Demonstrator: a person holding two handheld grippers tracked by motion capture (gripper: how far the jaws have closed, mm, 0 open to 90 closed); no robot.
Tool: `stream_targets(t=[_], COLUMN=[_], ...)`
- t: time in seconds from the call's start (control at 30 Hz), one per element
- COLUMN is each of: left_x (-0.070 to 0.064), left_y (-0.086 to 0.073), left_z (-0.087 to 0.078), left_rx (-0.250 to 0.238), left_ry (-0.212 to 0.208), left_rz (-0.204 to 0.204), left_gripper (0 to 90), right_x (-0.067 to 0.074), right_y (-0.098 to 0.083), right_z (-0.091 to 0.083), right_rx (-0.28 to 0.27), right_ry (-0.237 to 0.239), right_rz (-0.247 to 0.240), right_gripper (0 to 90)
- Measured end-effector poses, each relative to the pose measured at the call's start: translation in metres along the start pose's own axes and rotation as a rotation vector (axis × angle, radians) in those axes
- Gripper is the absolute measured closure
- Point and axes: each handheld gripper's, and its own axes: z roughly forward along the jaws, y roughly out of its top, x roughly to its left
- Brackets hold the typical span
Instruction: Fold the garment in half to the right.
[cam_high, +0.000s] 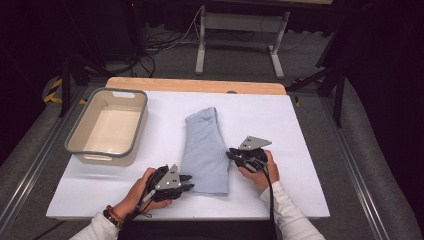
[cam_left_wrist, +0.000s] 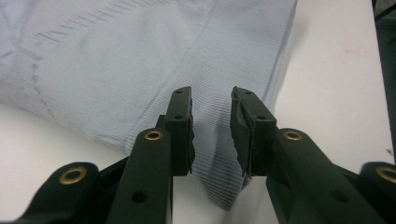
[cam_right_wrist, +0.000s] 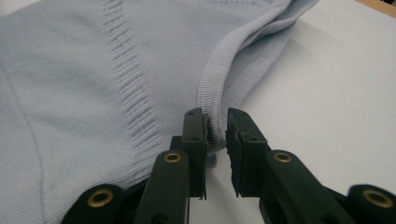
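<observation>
Far left of the high view: grey-rimmed beige tub (cam_high: 106, 127) standing on the white surface (cam_high: 300, 150), hollow bare, well apart from both tongs; lower left of centre: left tongs (cam_high: 188, 183) gripped in a hand (cam_high: 142, 192) with a beaded band at the wrist, tips lying at the near left corner of the folded pale blue sweater (cam_high: 206, 152); middle of the frame: sweater folded into a long narrow shape, running from the upper middle down toward the lower middle, flat on the surface; right of centre: right tongs (cam_high: 230, 154) in the other hand (cam_high: 260, 172), white sleeve below, tips meeting the sweater's right edge about midway along.

In the left gripper view: left tongs (cam_left_wrist: 211, 128) narrowly parted, a gap showing between the pads; sweater (cam_left_wrist: 140, 60) spread across the upper left and centre of the frame, its corner lying under and between the jaws; pads not pressing on the cloth as far as visible; white surface (cam_left_wrist: 336, 84) bare at the right.

In the right gripper view: right tongs (cam_right_wrist: 216, 140) also narrowly parted; ribbed hem of the sweater (cam_right_wrist: 70, 93) curling down from the upper right into the gap between the jaws, touching the left-hand pad; clear gap toward the right-hand pad, so not clamped; knit filling the left and centre of the frame, a ribbed seam running down through it; white surface (cam_right_wrist: 336, 107) at the right.
</observation>
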Motion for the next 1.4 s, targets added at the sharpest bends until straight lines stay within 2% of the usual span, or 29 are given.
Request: stream_targets(t=[0.17, 0.33, 0.5, 0.57, 0.7, 0.83, 0.97, 1.1, 1.23, 1.4], left_x=[0.006, 0.012, 0.017, 0.018, 0.02, 0.021, 0.023, 0.024, 0.025, 0.027], left_y=[0.003, 0.004, 0.002, 0.002, 0.001, -0.002, -0.003, -0.006, -0.009, -0.012], left_z=[-0.008, -0.017, -0.026, -0.028, -0.031, -0.037, -0.04, -0.042, -0.045, -0.047], left_rx=[-0.044, -0.075, -0.101, -0.111, -0.126, -0.143, -0.155, -0.152, -0.168, -0.181], left_ry=[0.042, 0.086, 0.127, 0.139, 0.147, 0.179, 0.199, 0.212, 0.213, 0.221], left_rz=[-0.012, -0.023, -0.027, -0.028, -0.031, -0.03, -0.032, -0.027, -0.042, -0.057], left_gripper=[65.6, 60.5, 54.0, 52.5, 47.4, 41.1, 34.4, 29.3, 20.4, 14.1], right_x=[0.001, 0.003, 0.005, 0.006, 0.012, 0.02, 0.026, 0.03, 0.033, 0.035], right_y=[0.004, 0.008, 0.01, 0.01, 0.013, 0.014, 0.013, 0.011, 0.005, -0.001], right_z=[-0.009, -0.02, -0.03, -0.033, -0.04, -0.044, -0.048, -0.053, -0.058, -0.062], right_rx=[-0.049, -0.104, -0.151, -0.167, -0.201, -0.221, -0.243, -0.275, -0.278, -0.282], right_ry=[0.011, -0.002, -0.003, -0.005, -0.02, -0.034, -0.049, -0.056, -0.079, -0.091], right_rz=[-0.015, -0.02, -0.027, -0.048, -0.081, -0.122, -0.145, -0.151, -0.15, -0.146], right_gripper=[75.4, 69.5, 60.0, 56.1, 46.2, 34.5, 28.1, 23.6, 18.1, 15.0])
